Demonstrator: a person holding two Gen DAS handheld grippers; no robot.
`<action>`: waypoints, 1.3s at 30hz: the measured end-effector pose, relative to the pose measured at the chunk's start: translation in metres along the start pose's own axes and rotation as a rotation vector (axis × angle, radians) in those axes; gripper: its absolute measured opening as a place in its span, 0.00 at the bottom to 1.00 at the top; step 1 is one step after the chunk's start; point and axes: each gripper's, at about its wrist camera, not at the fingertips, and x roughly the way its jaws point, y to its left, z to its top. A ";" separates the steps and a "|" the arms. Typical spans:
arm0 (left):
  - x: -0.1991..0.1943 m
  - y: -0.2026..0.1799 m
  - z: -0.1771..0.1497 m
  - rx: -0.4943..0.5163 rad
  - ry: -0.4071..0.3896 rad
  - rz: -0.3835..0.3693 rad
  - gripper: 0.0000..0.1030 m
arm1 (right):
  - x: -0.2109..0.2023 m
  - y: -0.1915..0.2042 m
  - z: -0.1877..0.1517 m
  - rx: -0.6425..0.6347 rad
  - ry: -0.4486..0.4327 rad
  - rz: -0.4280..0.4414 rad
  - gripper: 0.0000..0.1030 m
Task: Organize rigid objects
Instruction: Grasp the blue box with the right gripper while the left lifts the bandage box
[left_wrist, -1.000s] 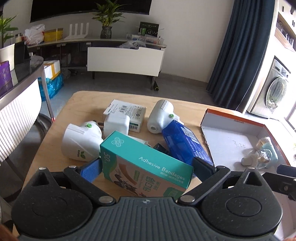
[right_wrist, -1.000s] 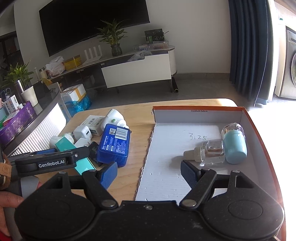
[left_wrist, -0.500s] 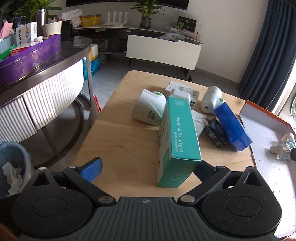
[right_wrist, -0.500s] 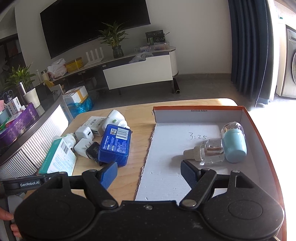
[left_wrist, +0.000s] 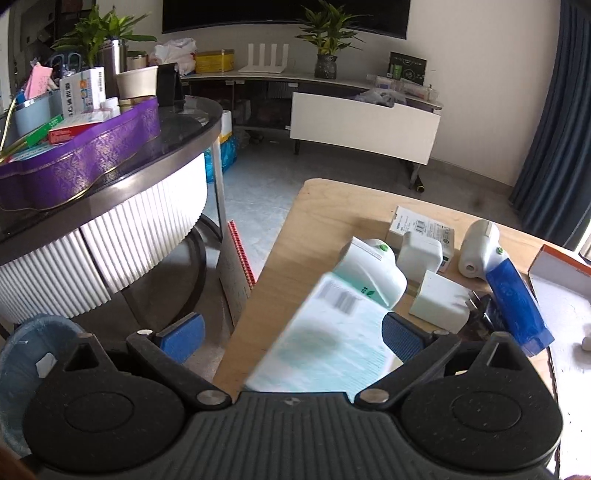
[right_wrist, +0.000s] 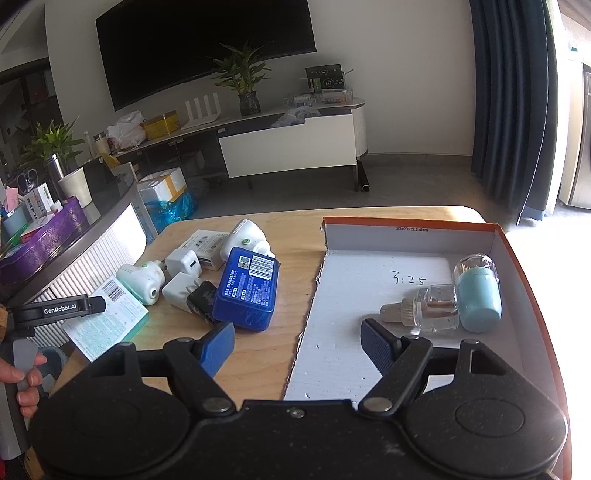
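Two claws (left_wrist: 290, 332) (right_wrist: 299, 341) gaping wide, blurred bandage box (left_wrist: 328, 339) between left pads, grip unclear, label unreadable.

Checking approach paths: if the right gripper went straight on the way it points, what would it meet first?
Probably the bare white floor of the box; the right gripper is open and empty, with the clear bottle just right of that line.

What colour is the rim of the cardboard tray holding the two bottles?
Orange on the tray rim, white inside; clearest in the right wrist view.
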 end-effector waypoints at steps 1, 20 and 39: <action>0.001 -0.001 -0.003 0.043 0.001 -0.034 1.00 | 0.001 -0.001 0.000 0.008 0.002 -0.003 0.87; 0.026 -0.010 -0.017 0.236 0.077 -0.153 0.70 | 0.069 0.038 0.026 -0.080 0.096 0.117 0.87; 0.025 -0.015 -0.018 0.178 0.018 -0.191 0.69 | 0.141 0.044 0.039 0.032 0.182 0.059 0.71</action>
